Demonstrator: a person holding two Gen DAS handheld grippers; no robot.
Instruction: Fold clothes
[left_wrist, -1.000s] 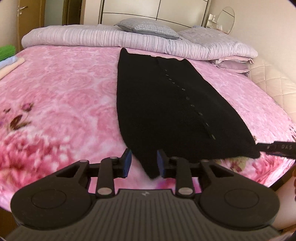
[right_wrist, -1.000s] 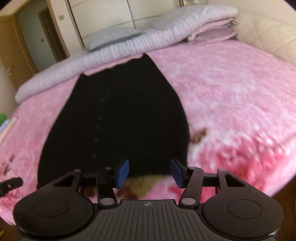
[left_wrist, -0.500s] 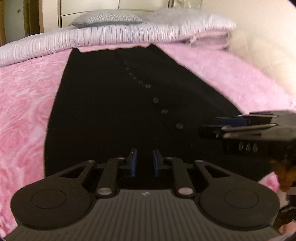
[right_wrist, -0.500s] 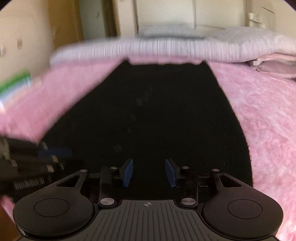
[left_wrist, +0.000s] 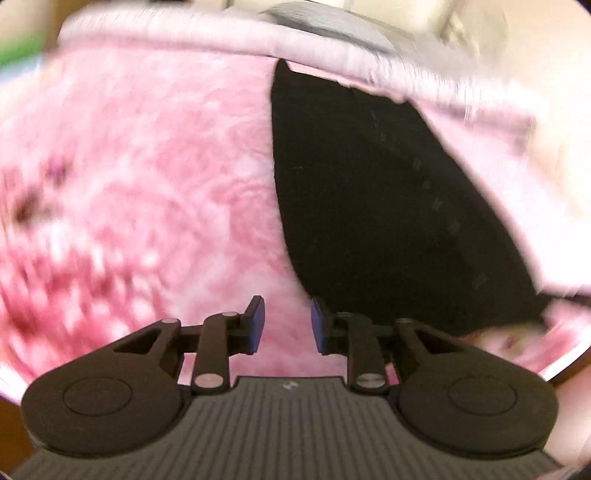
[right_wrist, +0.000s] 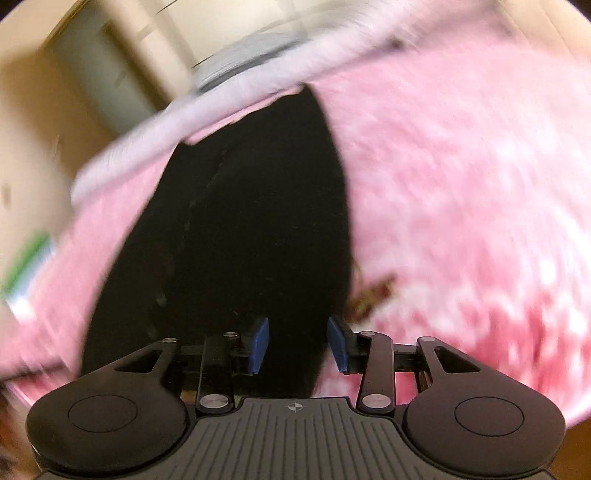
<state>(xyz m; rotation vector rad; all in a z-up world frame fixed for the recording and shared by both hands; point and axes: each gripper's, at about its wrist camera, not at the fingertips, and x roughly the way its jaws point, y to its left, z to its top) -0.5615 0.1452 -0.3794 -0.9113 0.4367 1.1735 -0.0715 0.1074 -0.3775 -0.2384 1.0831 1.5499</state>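
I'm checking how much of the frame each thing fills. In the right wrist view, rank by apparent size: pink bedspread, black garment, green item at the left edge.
1. pink bedspread
2. black garment, close behind
3. green item, a small blurred sliver

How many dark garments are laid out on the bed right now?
1: the black garment lies flat on the pink bedspread, reaching toward the pillows. Motion blur could hide others.

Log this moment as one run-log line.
left gripper: opening, empty, over pink bedspread | right gripper: open, over black garment hem | garment: flat, unfolded
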